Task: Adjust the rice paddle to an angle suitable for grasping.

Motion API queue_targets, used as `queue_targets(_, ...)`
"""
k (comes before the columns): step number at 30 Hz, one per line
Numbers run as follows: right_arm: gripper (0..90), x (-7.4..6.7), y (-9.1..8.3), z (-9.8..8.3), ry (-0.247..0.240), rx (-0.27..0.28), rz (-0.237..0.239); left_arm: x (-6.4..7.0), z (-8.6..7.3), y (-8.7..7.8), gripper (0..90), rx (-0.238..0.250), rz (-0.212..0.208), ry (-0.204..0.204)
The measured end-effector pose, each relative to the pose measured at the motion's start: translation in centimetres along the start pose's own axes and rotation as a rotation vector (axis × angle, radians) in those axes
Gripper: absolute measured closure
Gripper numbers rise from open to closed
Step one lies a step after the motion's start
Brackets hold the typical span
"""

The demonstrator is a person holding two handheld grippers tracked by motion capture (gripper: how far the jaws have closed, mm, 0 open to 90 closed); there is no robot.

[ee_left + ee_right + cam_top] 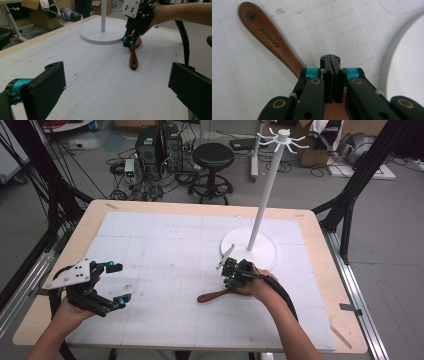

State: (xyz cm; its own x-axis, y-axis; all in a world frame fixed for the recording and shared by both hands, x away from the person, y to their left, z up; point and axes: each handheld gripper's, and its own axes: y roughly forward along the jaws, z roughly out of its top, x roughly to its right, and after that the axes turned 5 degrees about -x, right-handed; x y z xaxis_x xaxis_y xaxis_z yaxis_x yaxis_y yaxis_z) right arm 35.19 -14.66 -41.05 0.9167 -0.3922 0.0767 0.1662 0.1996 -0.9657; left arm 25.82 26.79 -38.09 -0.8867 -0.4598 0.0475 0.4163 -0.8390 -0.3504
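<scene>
A brown wooden spoon (212, 296) (133, 58) (269, 37) lies flat on the white gridded mat (165, 245), with a hole near the end of its handle. My right gripper (230, 280) (128, 41) (331, 58) points down over the spoon's wider end, its jaws shut pad against pad with nothing showing between them. Whether the tips touch the wood I cannot tell. My left gripper (119, 283) (115, 75) hovers at the mat's left side, jaws wide open and empty, aimed towards the spoon. Just beyond the right gripper stands a white hook stand (260, 252) (100, 36) (407, 62) on a round base.
The stand's tall pole (267, 185) carries several hooks at its top. The wooden table's edge (325, 250) frames the mat. Behind the table on the floor are a black stool (213, 157), computer towers (159, 145) and cables. Black frame legs (350, 195) flank the table.
</scene>
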Motion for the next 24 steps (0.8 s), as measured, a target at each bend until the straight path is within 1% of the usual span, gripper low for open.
queue_targets(3, 89.5, 0.25, 0.18, -0.1, 0.007, -0.013, -0.005, 0.02, 0.01, -0.02, 1.8, 0.0, 0.0, 0.0)
queue_targets(7, 89.5, 0.24, 0.52, -0.05, -0.002, -0.028, -0.008, 0.02, 0.01, -0.05, 1.7, 0.003, 0.0, -0.001)
queue_targets(10, 89.5, 0.24, 0.63, 0.01, 0.003, -0.036, -0.007, 0.05, 0.01, -0.09, 1.8, 0.004, 0.0, -0.003)
queue_targets(11, 89.6, 0.32, 0.66, 0.02, -0.005, -0.031, -0.011, 0.04, 0.01, -0.1, 1.7, 0.003, -0.001, -0.001)
queue_targets(13, 89.5, 0.25, 0.61, -0.02, 0.006, -0.042, -0.004, 0.02, 0.0, -0.14, 1.8, 0.003, -0.001, 0.0)
queue_targets(16, 89.5, 0.23, 0.57, -0.14, 0.004, -0.047, -0.002, 0.02, 0.01, -0.16, 1.7, 0.004, 0.0, -0.001)
queue_targets(18, 89.6, 0.18, 0.48, -0.42, 0.009, -0.066, -0.003, 0.0, 0.01, -0.18, 1.8, 0.006, 0.0, -0.001)
queue_targets(23, 89.6, 0.03, 0.32, -0.79, 0.007, -0.08, -0.006, 0.04, 0.01, -0.2, 1.8, 0.006, 0.0, 0.0)
queue_targets(24, 89.6, -0.08, 0.23, -0.89, 0.015, -0.081, -0.005, 0.02, 0.02, -0.2, 1.8, 0.005, -0.001, 0.001)
